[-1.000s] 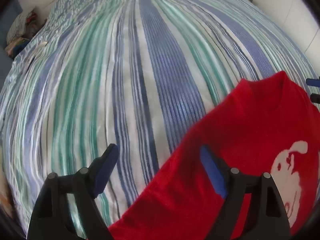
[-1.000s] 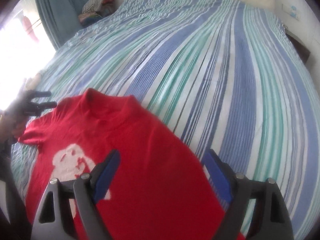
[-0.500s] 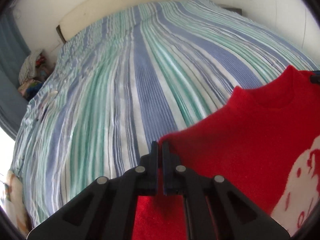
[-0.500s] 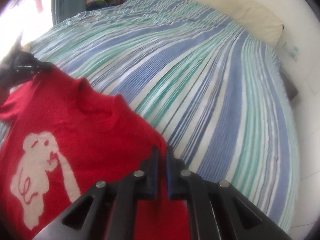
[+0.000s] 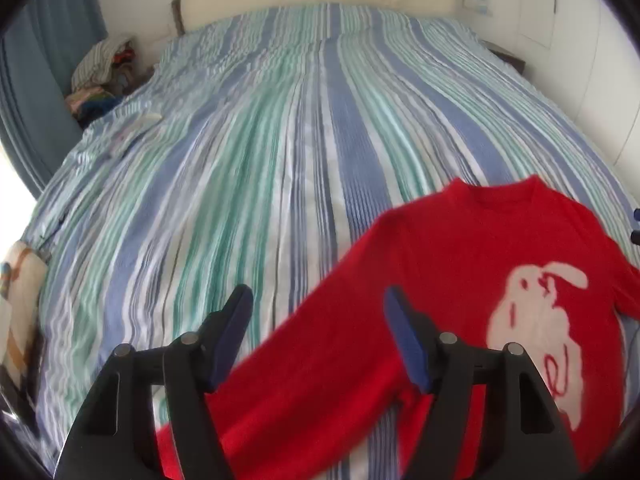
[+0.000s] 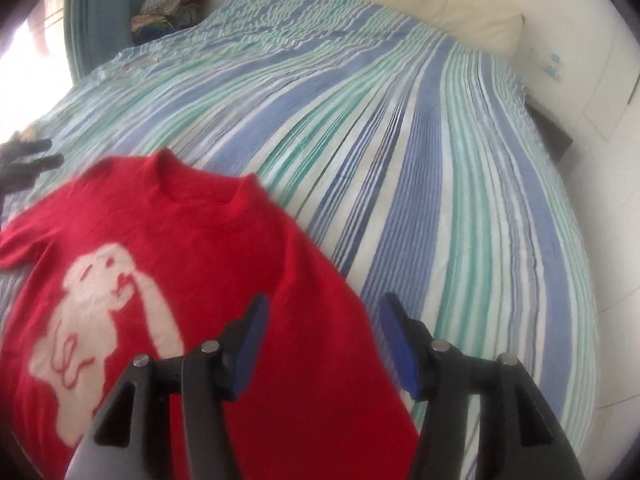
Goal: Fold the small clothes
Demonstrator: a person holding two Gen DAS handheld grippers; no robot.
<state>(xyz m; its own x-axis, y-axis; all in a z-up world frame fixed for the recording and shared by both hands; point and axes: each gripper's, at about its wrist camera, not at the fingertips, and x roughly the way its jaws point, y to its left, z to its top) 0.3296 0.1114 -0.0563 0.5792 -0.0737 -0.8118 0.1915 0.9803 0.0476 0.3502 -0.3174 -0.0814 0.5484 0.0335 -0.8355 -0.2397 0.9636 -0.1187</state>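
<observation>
On the striped bedspread (image 5: 320, 128), one red sweater (image 5: 460, 248) lies beneath two wide-open grippers: left gripper (image 5: 320, 336), right gripper (image 6: 322, 340).

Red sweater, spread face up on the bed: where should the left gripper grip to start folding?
Probably the sleeve edge of the red sweater, coming from the outer left side. The sleeve lies flat between the fingers of the open left gripper, with striped bedspread beside it.

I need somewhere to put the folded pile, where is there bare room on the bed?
Bare striped bedspread stretches from the red sweater's collar to the pillow. Free strip right of the sweater too. Crowded: the clothes heap in the far left corner.
</observation>
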